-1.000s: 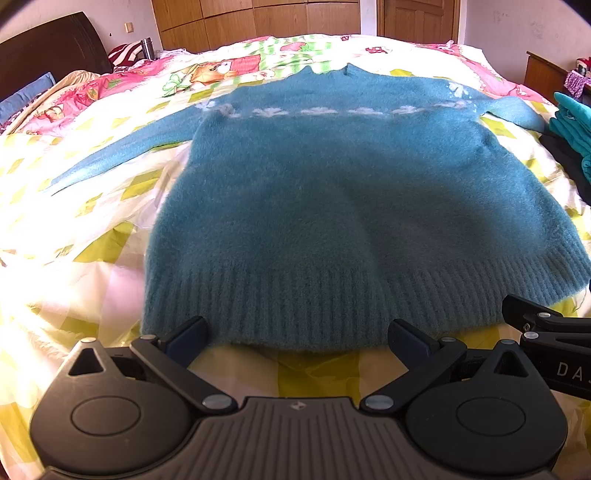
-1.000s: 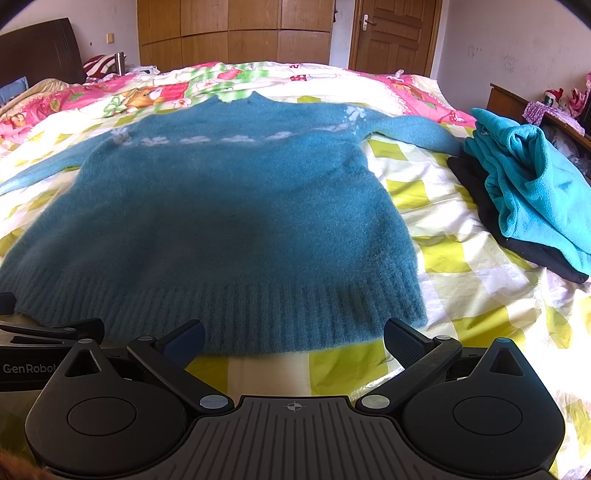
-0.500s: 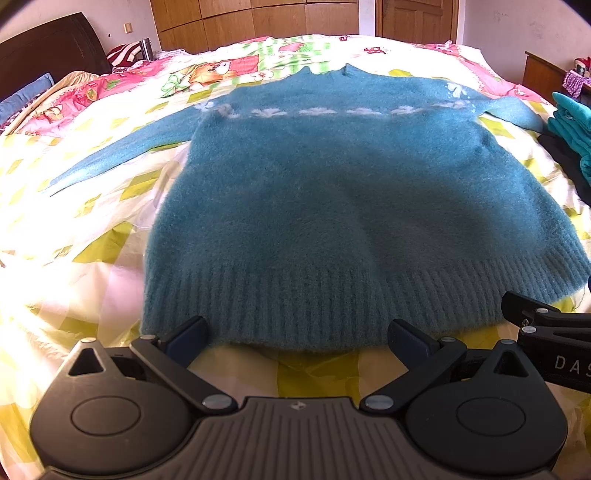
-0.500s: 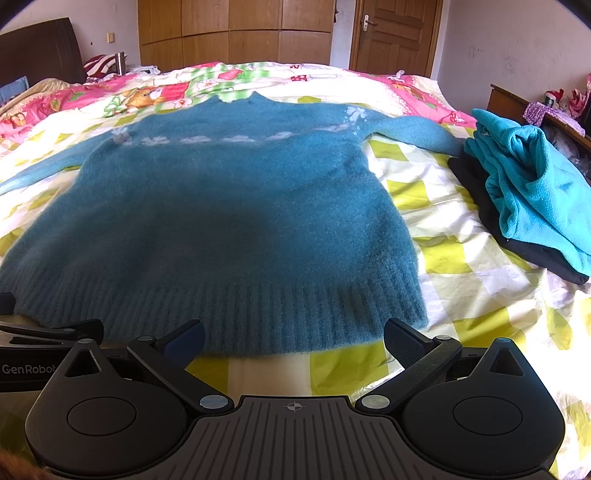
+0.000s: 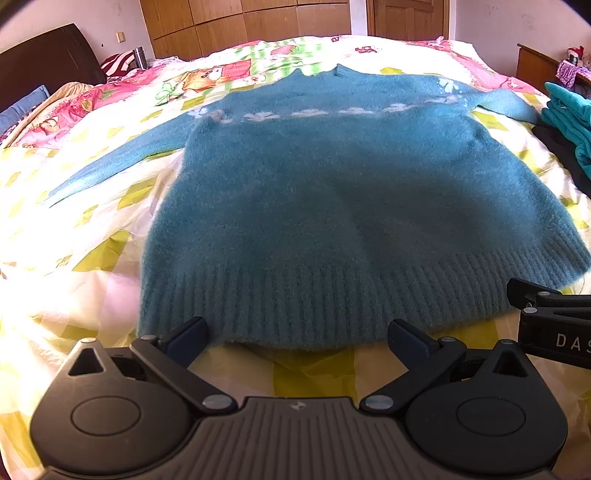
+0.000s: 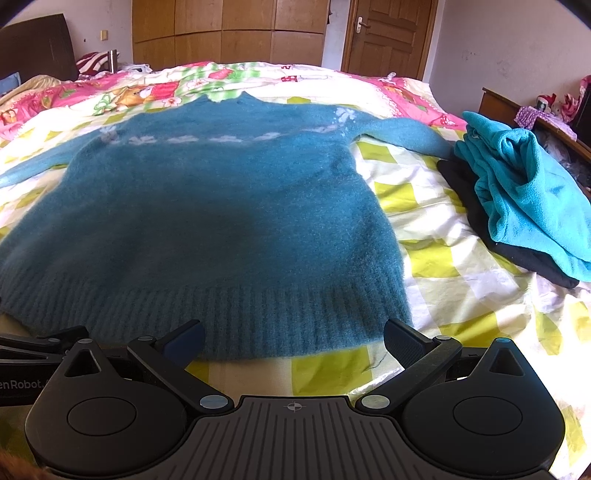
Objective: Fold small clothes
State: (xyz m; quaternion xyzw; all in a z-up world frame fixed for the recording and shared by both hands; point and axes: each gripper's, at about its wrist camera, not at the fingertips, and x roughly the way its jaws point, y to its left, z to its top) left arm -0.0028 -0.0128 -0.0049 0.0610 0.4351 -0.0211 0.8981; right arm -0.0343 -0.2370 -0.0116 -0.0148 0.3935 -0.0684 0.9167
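The fuzzy teal knit sweater lies flat on the yellow-checked quilt, hem nearest me. My left gripper and right gripper hover spread wide, empty. It looks soft, floppy; I'd pinch the ribbed hem. Wooden wardrobes beyond.

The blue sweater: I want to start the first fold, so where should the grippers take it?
Likely the ribbed hem, from the near side. The sweater lies flat, hem edge facing both open grippers, left gripper and right gripper, one toward each corner.
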